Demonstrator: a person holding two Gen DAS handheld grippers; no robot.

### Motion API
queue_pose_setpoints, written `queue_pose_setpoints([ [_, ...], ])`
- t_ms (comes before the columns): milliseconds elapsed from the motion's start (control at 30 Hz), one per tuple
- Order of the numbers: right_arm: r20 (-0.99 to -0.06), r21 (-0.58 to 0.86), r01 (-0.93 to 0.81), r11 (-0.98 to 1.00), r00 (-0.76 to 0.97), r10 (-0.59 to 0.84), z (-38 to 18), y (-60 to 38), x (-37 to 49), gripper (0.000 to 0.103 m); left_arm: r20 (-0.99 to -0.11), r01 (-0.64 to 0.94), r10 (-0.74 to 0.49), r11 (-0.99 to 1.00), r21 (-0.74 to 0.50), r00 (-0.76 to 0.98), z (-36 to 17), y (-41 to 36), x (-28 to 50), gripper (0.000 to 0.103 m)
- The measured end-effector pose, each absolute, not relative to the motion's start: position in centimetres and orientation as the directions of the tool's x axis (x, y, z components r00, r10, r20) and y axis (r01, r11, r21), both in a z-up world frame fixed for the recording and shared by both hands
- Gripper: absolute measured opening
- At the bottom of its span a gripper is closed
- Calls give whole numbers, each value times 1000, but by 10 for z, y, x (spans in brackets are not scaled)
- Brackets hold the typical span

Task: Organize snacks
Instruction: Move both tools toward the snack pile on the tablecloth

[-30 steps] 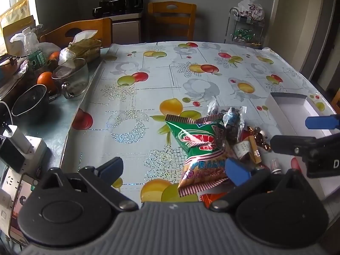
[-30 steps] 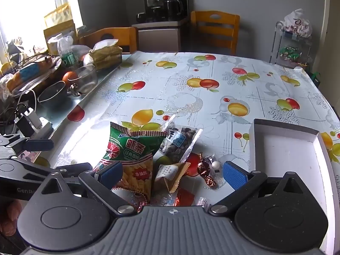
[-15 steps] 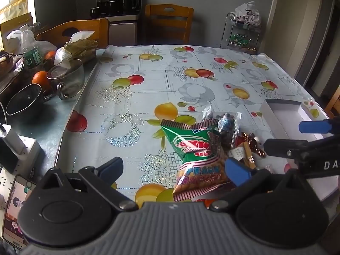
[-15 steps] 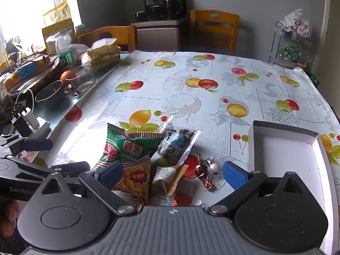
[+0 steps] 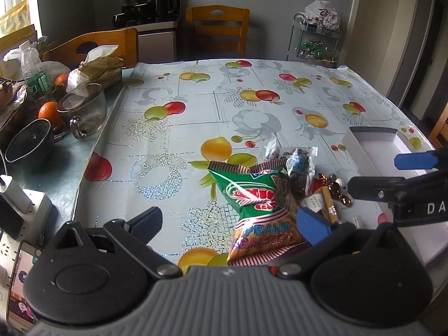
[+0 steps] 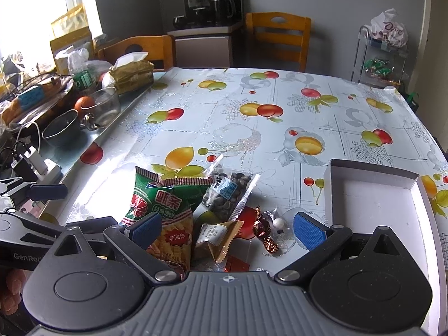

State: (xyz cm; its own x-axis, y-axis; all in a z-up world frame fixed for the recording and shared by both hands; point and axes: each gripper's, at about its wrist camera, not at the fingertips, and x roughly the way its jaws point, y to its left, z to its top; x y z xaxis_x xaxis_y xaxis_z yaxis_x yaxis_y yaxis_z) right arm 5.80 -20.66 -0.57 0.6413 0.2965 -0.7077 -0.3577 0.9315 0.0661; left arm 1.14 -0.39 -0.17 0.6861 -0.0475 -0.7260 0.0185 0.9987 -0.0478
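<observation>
A green and orange prawn cracker bag [image 5: 260, 207] [image 6: 165, 210] lies on the fruit-print tablecloth. Beside it lie a clear bag of dark nuts [image 6: 229, 190] [image 5: 296, 170], a gold packet [image 6: 217, 238] [image 5: 322, 205], a brown foil candy [image 6: 264, 235] and a small red packet [image 6: 236, 264]. An empty white box [image 6: 375, 198] [image 5: 372, 145] sits to their right. My left gripper [image 5: 228, 222] is open and empty, just short of the cracker bag. My right gripper [image 6: 226, 228] is open and empty above the pile's near edge.
On the bare strip at the table's left stand a glass mug [image 5: 84, 109], a dark bowl [image 5: 28, 144], an orange [image 5: 49, 112], a water bottle [image 5: 35, 79], a tissue pack [image 5: 98, 65] and a charger [image 5: 19, 204]. Wooden chairs [image 5: 218, 32] stand beyond the table.
Both grippers have drawn back slightly and risen, so the snack pile sits a little farther ahead. Nothing was taken hold of and the snacks have not moved.
</observation>
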Motion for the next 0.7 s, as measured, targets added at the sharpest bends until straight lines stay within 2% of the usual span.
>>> queue_pose_setpoints([
  [700,-716,67,-346,936,636,287,-7,-213,56,101,-761,49,-77,997,-60,644,-15,-11,13,103],
])
